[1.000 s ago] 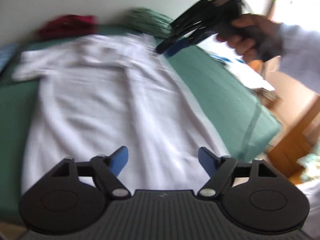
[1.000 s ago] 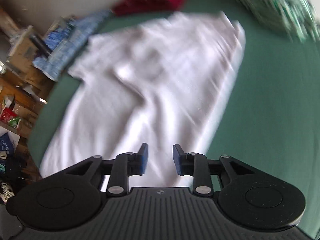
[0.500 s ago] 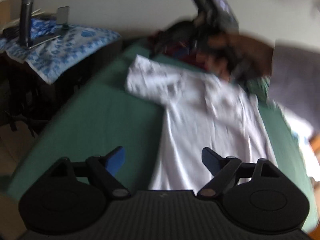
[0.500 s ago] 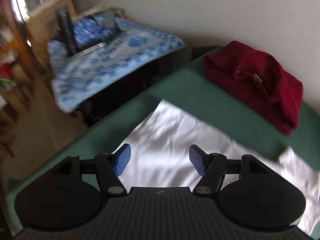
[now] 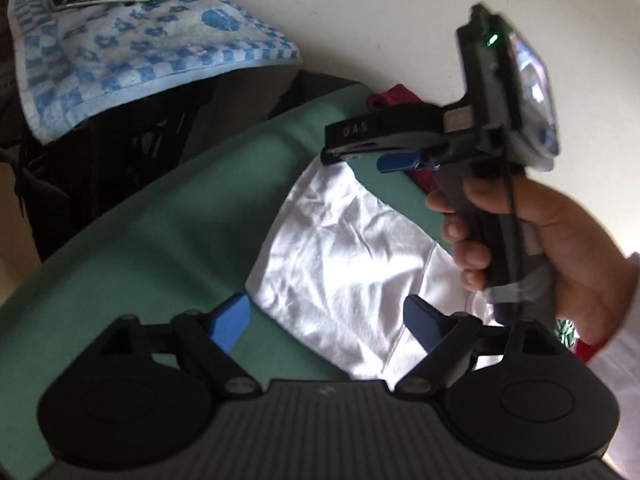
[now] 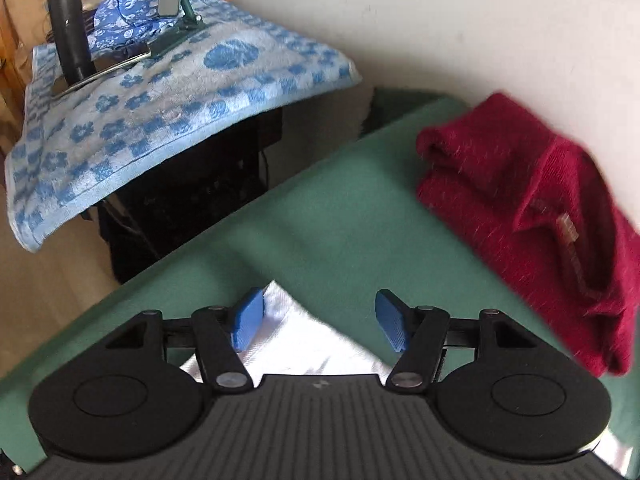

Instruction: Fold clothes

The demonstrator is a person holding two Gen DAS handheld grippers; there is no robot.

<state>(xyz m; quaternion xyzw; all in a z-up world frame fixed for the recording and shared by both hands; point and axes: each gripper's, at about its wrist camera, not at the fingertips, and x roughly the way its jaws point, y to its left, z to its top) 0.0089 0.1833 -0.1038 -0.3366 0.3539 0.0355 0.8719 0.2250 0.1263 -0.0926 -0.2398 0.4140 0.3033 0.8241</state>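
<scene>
Since 1 s ago both grippers were swung to the white shirt's sleeve (image 5: 340, 264) at frame centre; left gripper (image 5: 326, 320) & right gripper (image 6: 318, 324) held wide, nothing gripped, so a sleeve fold is judged near.

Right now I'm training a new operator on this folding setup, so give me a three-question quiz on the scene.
1. True or false: the left gripper is open.
2. What lies under the right gripper: A) white shirt sleeve corner, B) red sweater, C) blue towel?
3. Fill in: the shirt lies on a ____ cover.

Key: 1 true; 2 A; 3 green.
</scene>
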